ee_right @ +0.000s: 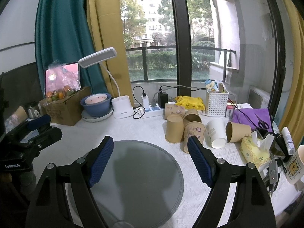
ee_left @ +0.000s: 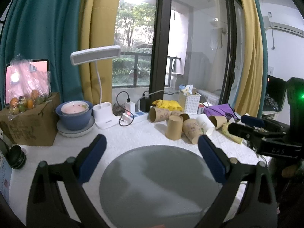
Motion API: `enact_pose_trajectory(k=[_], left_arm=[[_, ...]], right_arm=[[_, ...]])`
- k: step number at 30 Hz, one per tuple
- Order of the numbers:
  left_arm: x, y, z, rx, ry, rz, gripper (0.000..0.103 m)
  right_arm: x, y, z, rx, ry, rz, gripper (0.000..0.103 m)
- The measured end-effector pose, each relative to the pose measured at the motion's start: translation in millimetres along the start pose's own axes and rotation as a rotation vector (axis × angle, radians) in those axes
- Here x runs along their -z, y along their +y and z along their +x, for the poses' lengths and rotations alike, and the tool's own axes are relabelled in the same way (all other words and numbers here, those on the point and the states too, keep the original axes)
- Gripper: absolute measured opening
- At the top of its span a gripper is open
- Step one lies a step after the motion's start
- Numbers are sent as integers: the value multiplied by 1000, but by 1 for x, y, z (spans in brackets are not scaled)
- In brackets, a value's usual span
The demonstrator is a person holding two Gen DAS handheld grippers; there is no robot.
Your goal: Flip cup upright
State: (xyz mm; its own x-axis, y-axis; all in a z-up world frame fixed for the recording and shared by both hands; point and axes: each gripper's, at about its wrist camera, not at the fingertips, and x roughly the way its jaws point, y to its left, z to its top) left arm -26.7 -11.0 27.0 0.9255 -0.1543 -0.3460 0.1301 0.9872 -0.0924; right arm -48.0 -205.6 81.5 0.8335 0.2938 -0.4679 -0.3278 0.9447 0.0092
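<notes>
Several paper cups lie in a cluster at the back right of the white table. A plain brown cup [ee_left: 173,127] [ee_right: 174,128] stands upside down. A patterned cup [ee_left: 192,130] [ee_right: 193,133], a white cup [ee_left: 205,123] [ee_right: 217,132] and a brown cup [ee_right: 239,132] lie on their sides. My left gripper [ee_left: 152,142] is open and empty above the round grey mat [ee_left: 159,186]. My right gripper [ee_right: 150,144] is open and empty above the same mat [ee_right: 136,182], its right finger in front of the patterned cup.
A blue bowl stack [ee_right: 96,103], a white desk lamp [ee_right: 121,106], a power strip [ee_right: 150,110] and a cardboard box [ee_right: 65,108] line the back. A white basket [ee_right: 216,100], purple cloth [ee_right: 252,116], tissue pack [ee_right: 254,150] and a mug [ee_right: 296,163] crowd the right.
</notes>
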Motion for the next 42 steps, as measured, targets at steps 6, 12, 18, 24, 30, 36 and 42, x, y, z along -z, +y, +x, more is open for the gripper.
enact_pose_trajectory(k=[6, 12, 18, 24, 30, 36, 42], left_arm=[[1, 1, 1, 0, 1, -1, 98], [2, 1, 3, 1, 3, -2, 98], [1, 2, 4, 1, 4, -2, 98], [3, 3, 6, 0, 10, -1, 98], [4, 4, 24, 17, 53, 11, 98], [7, 0, 64, 42, 146, 38, 97], [8, -8, 113, 70, 225, 62, 97]], right_arm=[[1, -2, 2, -1, 1, 1, 83], [1, -2, 3, 0, 1, 2, 83], [1, -2, 2, 0, 2, 2, 83], [1, -3, 3, 0, 4, 6, 83], [4, -17, 15, 6, 23, 27, 83], [10, -48, 37, 47, 74, 80, 83], [15, -80, 62, 74, 111, 115, 83]])
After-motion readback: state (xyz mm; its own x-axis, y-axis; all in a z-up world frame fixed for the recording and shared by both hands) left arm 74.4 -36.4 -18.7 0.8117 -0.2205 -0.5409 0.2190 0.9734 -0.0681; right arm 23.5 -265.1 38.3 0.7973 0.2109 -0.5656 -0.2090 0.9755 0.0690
